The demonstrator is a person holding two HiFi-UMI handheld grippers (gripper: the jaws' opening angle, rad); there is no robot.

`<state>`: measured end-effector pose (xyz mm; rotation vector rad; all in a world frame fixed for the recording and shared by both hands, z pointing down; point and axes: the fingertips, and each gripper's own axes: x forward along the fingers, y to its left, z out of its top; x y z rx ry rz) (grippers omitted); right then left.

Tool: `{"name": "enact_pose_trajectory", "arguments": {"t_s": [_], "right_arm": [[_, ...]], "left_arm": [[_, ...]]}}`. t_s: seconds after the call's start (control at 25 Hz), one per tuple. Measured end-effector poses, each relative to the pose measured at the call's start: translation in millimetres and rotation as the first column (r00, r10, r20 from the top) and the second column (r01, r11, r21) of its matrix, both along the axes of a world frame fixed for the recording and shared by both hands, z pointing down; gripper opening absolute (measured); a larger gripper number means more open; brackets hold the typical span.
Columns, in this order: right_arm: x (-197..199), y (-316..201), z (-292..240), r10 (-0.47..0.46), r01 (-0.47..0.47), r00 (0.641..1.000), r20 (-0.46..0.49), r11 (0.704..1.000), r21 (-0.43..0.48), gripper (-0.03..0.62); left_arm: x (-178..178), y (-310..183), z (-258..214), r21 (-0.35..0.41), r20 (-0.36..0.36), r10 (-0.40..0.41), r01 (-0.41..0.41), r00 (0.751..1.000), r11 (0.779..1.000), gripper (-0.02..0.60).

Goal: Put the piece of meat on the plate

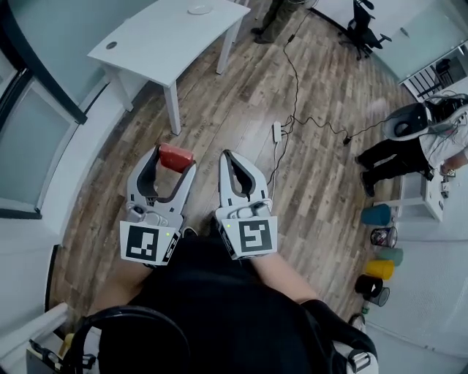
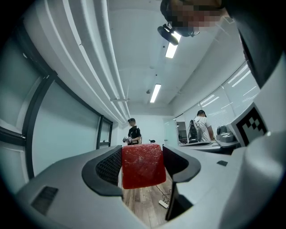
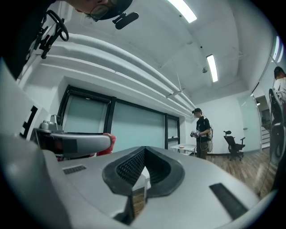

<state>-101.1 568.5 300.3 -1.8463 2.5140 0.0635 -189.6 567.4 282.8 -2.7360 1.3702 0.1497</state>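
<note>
Carrying one piece of meat (image 2: 143, 165), red, clamped between our left gripper's (image 1: 174, 162) jaws, kept level, likely against slipping. Right gripper (image 1: 229, 156): jaws pressed together, empty. Plate (image 1: 199, 9): on white table (image 1: 157, 40), well apart from us.

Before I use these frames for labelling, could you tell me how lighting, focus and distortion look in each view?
Head view: evenly lit, sharp, floor planks bowed. Left gripper view: dark fisheye corners, ceiling light glaring, meat sharp. Right gripper view: same vignette, right claw in focus.
</note>
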Motion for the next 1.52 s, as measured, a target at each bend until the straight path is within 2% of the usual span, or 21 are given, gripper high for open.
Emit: {"name": "enact_pose_trajectory", "arguments": {"t_s": [0.28, 0.44, 0.64, 0.88, 1.0, 1.2, 1.52], "right_arm": [[22.6, -46.3, 24.5, 0.005, -0.004, 1.0, 0.017, 0.998, -0.064, 0.002], [25.9, -85.3, 22.0, -0.033, 0.035, 0.998, 0.061, 0.998, -0.042, 0.002], [44.5, -147.1, 19.6, -0.065, 0.066, 0.998, 0.022, 0.997, -0.043, 0.002], [82.4, -204.6, 15.7, -0.092, 0.093, 0.995, 0.032, 0.995, -0.033, 0.002], [101.3, -224.5, 18.4, -0.099, 0.101, 0.994, 0.043, 0.993, -0.055, 0.002], [131.6, -250.7, 12.1, -0.128, 0.129, 0.991, 0.031, 0.991, -0.031, 0.002], [157.1, -262.5, 14.8, -0.147, 0.148, 0.988, 0.052, 0.989, -0.017, 0.002]], "left_arm": [[14.5, -40.2, 22.1, -0.051, 0.016, -0.02, 0.02, 1.0, 0.998, 0.287], [25.3, -76.1, 23.9, -0.061, 0.025, -0.035, 0.037, 0.999, 0.997, 0.287], [46.7, -135.0, 19.5, -0.064, 0.025, -0.05, 0.051, 0.998, 0.997, 0.287], [88.8, -190.4, 19.3, -0.073, 0.034, -0.071, 0.073, 0.997, 0.995, 0.284], [107.0, -209.8, 17.6, -0.064, 0.028, -0.079, 0.081, 0.996, 0.995, 0.281], [138.9, -238.4, 11.6, -0.044, 0.021, -0.093, 0.094, 0.995, 0.995, 0.279], [164.7, -249.3, 10.8, -0.03, 0.03, -0.108, 0.109, 0.994, 0.994, 0.279]]}}
